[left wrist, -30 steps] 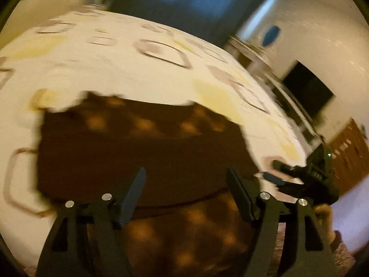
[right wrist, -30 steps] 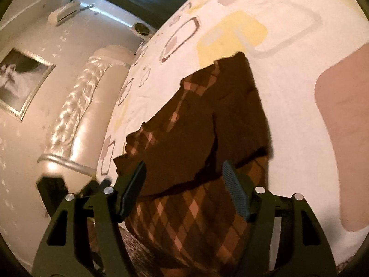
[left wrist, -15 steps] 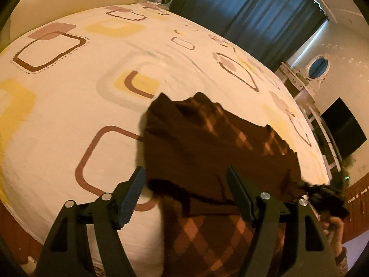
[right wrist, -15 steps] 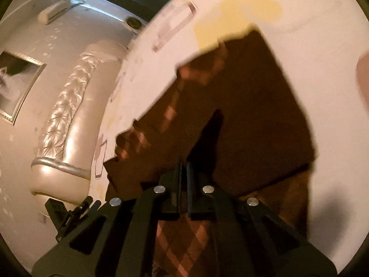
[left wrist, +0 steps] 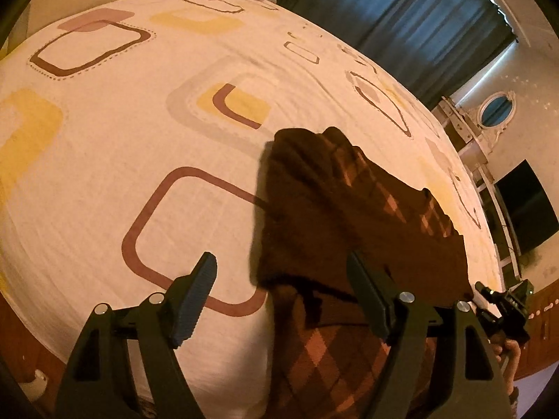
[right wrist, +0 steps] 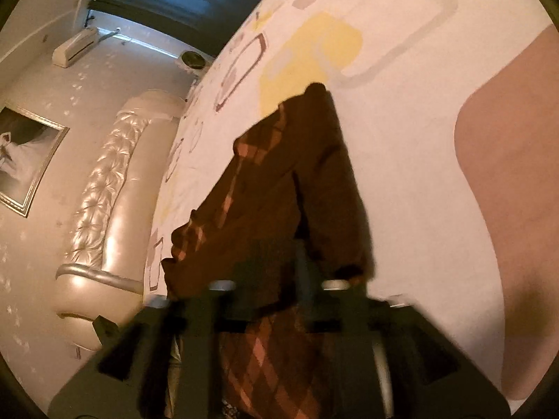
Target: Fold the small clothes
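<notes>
Left wrist view showed your left gripper point(left wrist: 281, 293) with its jaws well apart and opening a little more, nothing clamped. The brown argyle garment point(left wrist: 353, 237) lay on the patterned bedsheet point(left wrist: 104, 160), near the bed's close edge, with part of it hanging over that edge below you. Its folded-over near-left corner sat just ahead of the gap between your fingers, nearer the right finger than the left, and its long axis ran away from you up and to the right. So the cloth lay ahead and slightly right of your left tongs.

Your right gripper point(right wrist: 276, 272) appeared smeared by motion in its own view; its jaws were opening, with the garment's near edge lying in and under the gap, and I judged the pads no longer pressed on it. That hand sat closest to the cloth. From the left view it point(left wrist: 503, 310) showed at the garment's far right end.
</notes>
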`<state>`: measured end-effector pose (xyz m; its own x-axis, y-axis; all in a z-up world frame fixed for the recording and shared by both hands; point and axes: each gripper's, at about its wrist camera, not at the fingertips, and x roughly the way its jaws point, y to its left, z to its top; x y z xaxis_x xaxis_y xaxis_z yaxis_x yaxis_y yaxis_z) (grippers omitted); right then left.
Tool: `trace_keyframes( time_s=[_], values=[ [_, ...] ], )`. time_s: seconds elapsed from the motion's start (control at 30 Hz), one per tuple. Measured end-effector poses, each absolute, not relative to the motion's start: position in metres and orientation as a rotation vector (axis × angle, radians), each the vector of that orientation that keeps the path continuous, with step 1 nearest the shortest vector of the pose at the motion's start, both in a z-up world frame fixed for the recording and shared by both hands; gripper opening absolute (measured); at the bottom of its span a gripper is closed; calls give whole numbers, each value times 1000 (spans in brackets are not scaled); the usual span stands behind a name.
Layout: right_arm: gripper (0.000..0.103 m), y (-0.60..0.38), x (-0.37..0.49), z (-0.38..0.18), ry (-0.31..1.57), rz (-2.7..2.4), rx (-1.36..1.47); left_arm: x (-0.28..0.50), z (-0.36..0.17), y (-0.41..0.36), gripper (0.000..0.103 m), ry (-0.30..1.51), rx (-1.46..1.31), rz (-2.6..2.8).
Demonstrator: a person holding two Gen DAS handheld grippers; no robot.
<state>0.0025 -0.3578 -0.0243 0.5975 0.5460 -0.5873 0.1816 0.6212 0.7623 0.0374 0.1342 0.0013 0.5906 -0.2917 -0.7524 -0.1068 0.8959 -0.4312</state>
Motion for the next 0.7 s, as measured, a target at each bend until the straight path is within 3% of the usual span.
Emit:
trace_keyframes(
  time_s=[0.1, 0.13, 0.17, 0.2, 0.47, 0.7],
  values=[
    [43, -353, 4, -26, 948, 248, 884, 37, 0, 134, 76, 947, -461, -114],
    [37, -350, 6, -28, 955, 241, 874, 37, -1, 133, 76, 951, -462, -114],
    [28, -349, 6, -29, 961, 235, 866, 37, -2, 133, 76, 955, -465, -113],
    [4, -345, 8, -31, 974, 239, 849, 37, -2, 133, 76, 957, -466, -113],
    [4, -359, -1, -26, 932, 161, 755, 37, -9, 140, 77, 975, -496, -101],
    [4, -376, -5, -43, 917, 143, 832, 44, -17, 147, 77, 985, -504, -83]
  ],
)
